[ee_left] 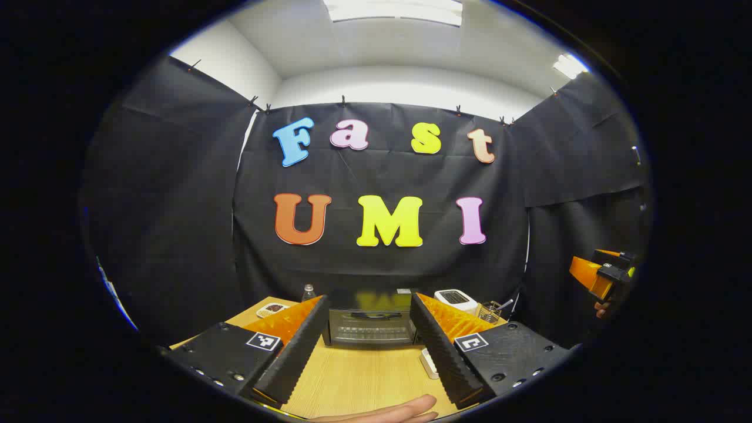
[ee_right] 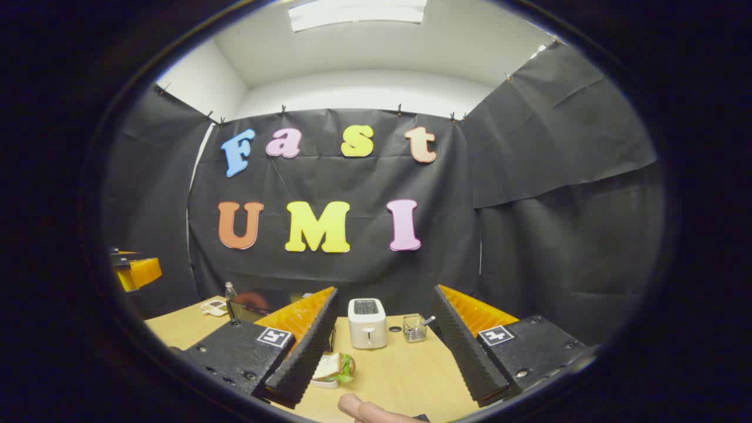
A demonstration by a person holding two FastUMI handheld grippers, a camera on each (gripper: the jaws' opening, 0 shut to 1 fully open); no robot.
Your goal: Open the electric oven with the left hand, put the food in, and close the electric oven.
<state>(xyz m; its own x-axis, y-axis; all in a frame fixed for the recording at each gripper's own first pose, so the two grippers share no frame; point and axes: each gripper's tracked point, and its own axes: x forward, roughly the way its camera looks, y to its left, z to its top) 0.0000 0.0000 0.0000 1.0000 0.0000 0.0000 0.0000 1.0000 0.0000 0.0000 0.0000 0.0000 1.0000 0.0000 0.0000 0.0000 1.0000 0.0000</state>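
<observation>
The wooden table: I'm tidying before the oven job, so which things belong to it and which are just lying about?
Needed: black electric oven, door shut; sandwich on white dish.

Lying about: white toaster; wire mesh holder; small bottle; snack dish.

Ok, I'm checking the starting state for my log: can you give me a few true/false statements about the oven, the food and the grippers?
1. The oven door is shut. True.
2. The left gripper holds the sandwich. False: it is open and holds nothing; the sandwich lies on the table.
3. The right gripper is open. True.
4. The toaster lies on its side. False: it stands upright.
5. A wire basket stands beside the toaster. True.
</observation>
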